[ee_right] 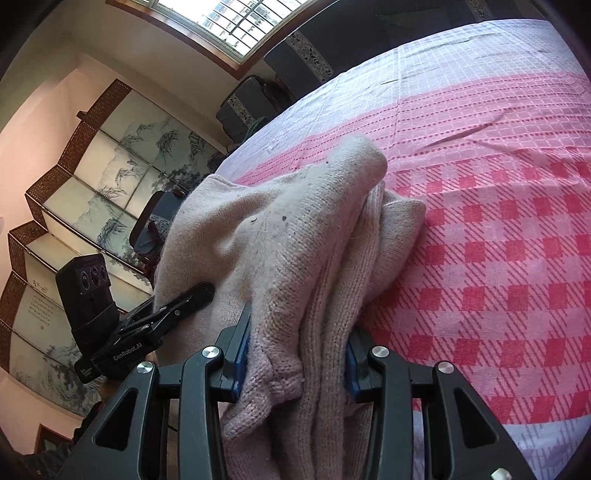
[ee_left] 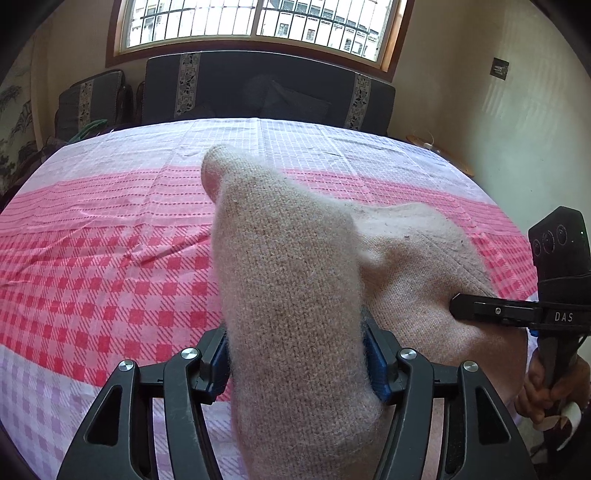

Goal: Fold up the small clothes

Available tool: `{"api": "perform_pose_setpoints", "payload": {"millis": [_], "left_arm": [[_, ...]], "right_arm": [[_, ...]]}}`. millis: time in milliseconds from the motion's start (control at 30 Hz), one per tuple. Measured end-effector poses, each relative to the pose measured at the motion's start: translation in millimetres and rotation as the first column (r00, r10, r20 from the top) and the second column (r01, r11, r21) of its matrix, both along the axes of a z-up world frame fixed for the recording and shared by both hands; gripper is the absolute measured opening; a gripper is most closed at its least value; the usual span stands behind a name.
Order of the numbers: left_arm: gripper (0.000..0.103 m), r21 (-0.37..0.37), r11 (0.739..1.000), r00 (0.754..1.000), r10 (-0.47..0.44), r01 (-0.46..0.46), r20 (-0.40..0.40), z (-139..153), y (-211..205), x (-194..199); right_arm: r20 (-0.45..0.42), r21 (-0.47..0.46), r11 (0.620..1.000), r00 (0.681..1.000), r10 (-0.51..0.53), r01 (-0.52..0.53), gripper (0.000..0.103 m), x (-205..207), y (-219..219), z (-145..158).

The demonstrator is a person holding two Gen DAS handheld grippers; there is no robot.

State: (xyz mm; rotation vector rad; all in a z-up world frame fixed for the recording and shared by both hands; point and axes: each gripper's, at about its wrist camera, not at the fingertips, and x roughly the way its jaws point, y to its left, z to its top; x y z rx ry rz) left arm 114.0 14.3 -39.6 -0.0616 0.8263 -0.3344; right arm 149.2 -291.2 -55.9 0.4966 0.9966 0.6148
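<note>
A beige knitted sweater (ee_left: 295, 258) lies bunched on the pink checked bedsheet (ee_left: 110, 266). In the left wrist view a thick fold of it fills the gap of my left gripper (ee_left: 297, 358), touching both blue pads. In the right wrist view my right gripper (ee_right: 295, 354) is shut on a gathered, ribbed part of the sweater (ee_right: 280, 229). One finger of the right gripper (ee_left: 480, 310) presses into the sweater's right side. The left gripper's finger (ee_right: 184, 302) rests on its left side. The two grippers hold the garment side by side, close together.
The bedsheet (ee_right: 498, 221) stretches wide beyond the sweater. Dark cushions (ee_left: 266, 88) stand at the far edge under a window (ee_left: 258, 22). A painted folding screen (ee_right: 92, 166) stands at the left. A person's hand (ee_left: 543, 384) grips the right handle.
</note>
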Motion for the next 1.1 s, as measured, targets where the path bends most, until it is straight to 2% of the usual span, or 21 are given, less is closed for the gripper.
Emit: {"api": "perform_pose_setpoints", "payload": {"millis": [100, 167, 200, 267, 333, 400, 467, 600, 767, 900, 1000, 1100], "left_arm": [[0.072, 0.084, 0.995, 0.995, 0.047, -0.055, 0.093, 7, -5, -13], [0.077, 0.15, 0.982, 0.982, 0.089, -0.114, 0.168, 14, -8, -22], [0.08, 0.159, 0.978, 0.976, 0.103, -0.134, 0.193, 18, -9, -26], [0.083, 0.131, 0.979, 0.967, 0.125, -0.157, 0.222, 26, -6, -33], [0.09, 0.125, 0.975, 0.955, 0.15, -0.186, 0.256, 36, -5, -40], [0.095, 0.154, 0.958, 0.931, 0.186, -0.243, 0.314, 50, -5, -45], [0.099, 0.159, 0.955, 0.918, 0.184, -0.252, 0.35, 59, -5, -52], [0.103, 0.11, 0.966, 0.905, 0.173, -0.233, 0.39, 77, -1, -63], [0.103, 0.097, 0.971, 0.9, 0.161, -0.217, 0.406, 88, -3, -71], [0.103, 0.116, 0.957, 0.889, 0.196, -0.265, 0.413, 88, -6, -73], [0.103, 0.103, 0.953, 0.877, 0.217, -0.286, 0.43, 87, -7, -78], [0.103, 0.102, 0.953, 0.886, 0.221, -0.285, 0.408, 87, -6, -78]], "right_arm": [[0.098, -0.121, 0.992, 0.995, -0.012, 0.024, 0.044, -14, 13, 17], [0.182, -0.198, 0.978, 0.983, -0.027, 0.064, 0.045, -28, 23, 33], [0.218, -0.22, 0.972, 0.975, -0.037, 0.086, 0.046, -35, 26, 40], [0.285, -0.229, 0.964, 0.956, -0.064, 0.133, 0.053, -49, 28, 52], [0.346, -0.229, 0.958, 0.934, -0.083, 0.17, 0.063, -63, 27, 63], [0.393, -0.235, 0.952, 0.915, -0.09, 0.194, 0.063, -74, 26, 72], [0.425, -0.244, 0.947, 0.901, -0.087, 0.207, 0.063, -83, 28, 80], [0.45, -0.233, 0.95, 0.889, -0.086, 0.209, 0.066, -94, 20, 85], [0.448, -0.219, 0.954, 0.889, -0.09, 0.207, 0.066, -98, 16, 85], [0.448, -0.225, 0.952, 0.89, -0.086, 0.206, 0.066, -102, 17, 83], [0.455, -0.237, 0.947, 0.886, -0.089, 0.217, 0.067, -105, 19, 83], [0.476, -0.265, 0.932, 0.874, -0.096, 0.246, 0.069, -109, 22, 85]]}}
